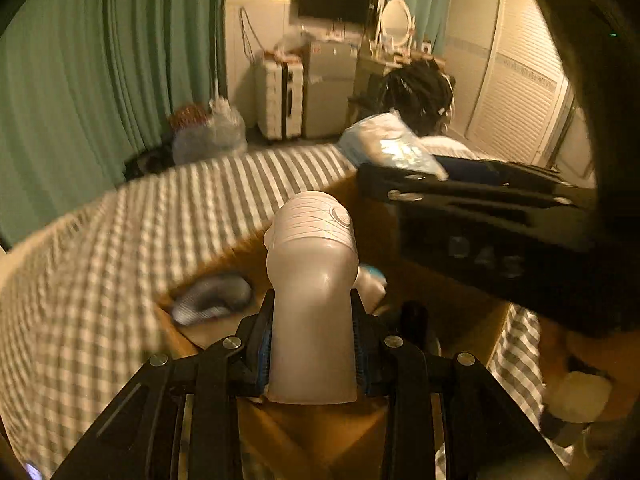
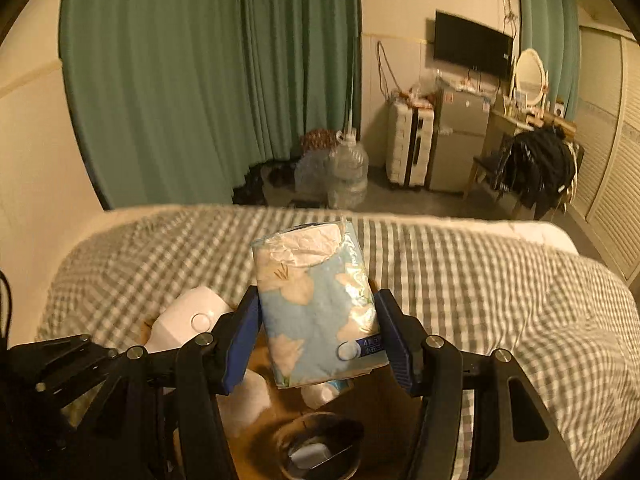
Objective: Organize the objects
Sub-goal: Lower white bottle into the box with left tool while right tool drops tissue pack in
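my left gripper (image 1: 313,344) pinches a pale plastic bottle (image 1: 312,280) low in the centre of its frame, the blue pads pressed against both sides of its body, its ribbed cap end pointing away from me toward the middle of the frame. my right gripper (image 2: 320,338) is clamped on a tissue pack (image 2: 320,308) with a blue flower print, held upright at the centre of its frame, torn white top uppermost. both loads hang over an open cardboard box (image 1: 460,320) that sits on the checked bedspread (image 2: 500,280). in the lower centre of the right view a dark round bowl (image 2: 320,444) lies in the box. a grey rolled item (image 1: 212,300) lies at the box's left side in the left view. green curtains (image 2: 200,80) fill the upper left of both frames.
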